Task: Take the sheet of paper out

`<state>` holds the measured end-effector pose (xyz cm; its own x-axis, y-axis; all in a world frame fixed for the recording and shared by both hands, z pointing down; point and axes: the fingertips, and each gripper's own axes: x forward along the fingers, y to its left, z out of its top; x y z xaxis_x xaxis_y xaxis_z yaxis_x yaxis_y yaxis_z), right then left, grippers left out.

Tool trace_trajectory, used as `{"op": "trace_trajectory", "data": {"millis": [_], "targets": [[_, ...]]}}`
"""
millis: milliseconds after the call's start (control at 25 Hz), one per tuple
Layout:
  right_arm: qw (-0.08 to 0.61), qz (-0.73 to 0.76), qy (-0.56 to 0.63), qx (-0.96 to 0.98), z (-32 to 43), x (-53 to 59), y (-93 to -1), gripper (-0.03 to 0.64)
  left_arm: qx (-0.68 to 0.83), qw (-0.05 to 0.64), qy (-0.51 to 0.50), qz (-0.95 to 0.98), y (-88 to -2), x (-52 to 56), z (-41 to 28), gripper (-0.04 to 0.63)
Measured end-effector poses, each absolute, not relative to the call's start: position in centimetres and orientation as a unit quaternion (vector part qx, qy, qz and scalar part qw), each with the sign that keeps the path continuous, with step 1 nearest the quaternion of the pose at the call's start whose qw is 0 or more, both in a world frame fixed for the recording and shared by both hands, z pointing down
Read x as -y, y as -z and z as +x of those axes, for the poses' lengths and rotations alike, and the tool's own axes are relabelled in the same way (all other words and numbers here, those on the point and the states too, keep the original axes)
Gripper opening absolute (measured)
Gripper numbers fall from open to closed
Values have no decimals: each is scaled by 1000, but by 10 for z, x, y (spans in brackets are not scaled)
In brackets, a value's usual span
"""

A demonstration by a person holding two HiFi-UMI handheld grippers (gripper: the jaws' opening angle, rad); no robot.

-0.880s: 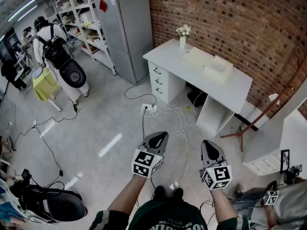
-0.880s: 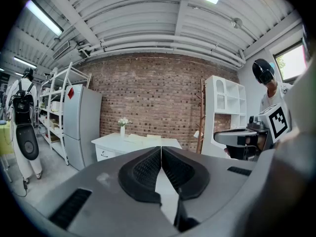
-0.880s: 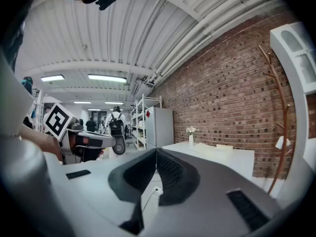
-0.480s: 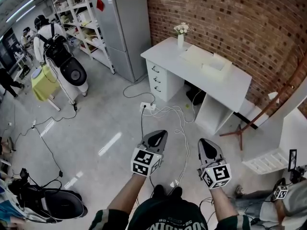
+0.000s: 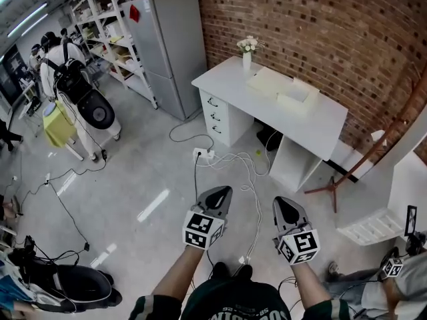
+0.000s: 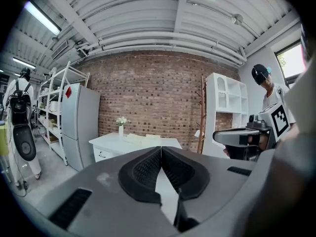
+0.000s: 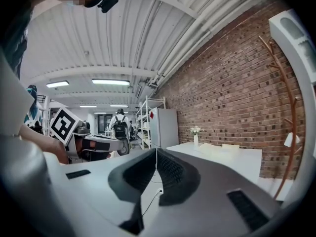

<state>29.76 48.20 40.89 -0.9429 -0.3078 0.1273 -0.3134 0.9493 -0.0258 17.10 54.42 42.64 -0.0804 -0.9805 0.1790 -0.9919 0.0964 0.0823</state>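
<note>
A white desk (image 5: 313,122) stands against the brick wall, a few steps ahead of me. On it are a vase of flowers (image 5: 247,51), a pale flat stack (image 5: 269,82) and a low white box (image 5: 298,96); I cannot make out a single sheet of paper. The desk also shows far off in the left gripper view (image 6: 129,142) and the right gripper view (image 7: 232,158). My left gripper (image 5: 222,191) (image 6: 161,148) and right gripper (image 5: 279,203) (image 7: 156,150) hang side by side over the floor. Both are shut and hold nothing.
White cables and a power strip (image 5: 202,154) lie on the floor between me and the desk. A grey fridge (image 5: 170,42) and shelves (image 5: 110,19) stand to the left. A wooden coat stand (image 5: 373,149) and white cabinet (image 5: 390,202) are at the right. People stand at far left (image 5: 63,62) and lower right (image 5: 390,272).
The head view has drifted a little, so the desk sits slightly further left. Both grippers keep the same pose, shut and empty.
</note>
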Motion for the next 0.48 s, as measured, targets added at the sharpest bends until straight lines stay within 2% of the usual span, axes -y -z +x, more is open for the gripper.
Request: {"op": "trace_trajectory", "data": {"millis": [480], "targets": [[66,148,-36,986,305,-460,-416,69,749,94,-24,655,-428,-533,180,12]]}}
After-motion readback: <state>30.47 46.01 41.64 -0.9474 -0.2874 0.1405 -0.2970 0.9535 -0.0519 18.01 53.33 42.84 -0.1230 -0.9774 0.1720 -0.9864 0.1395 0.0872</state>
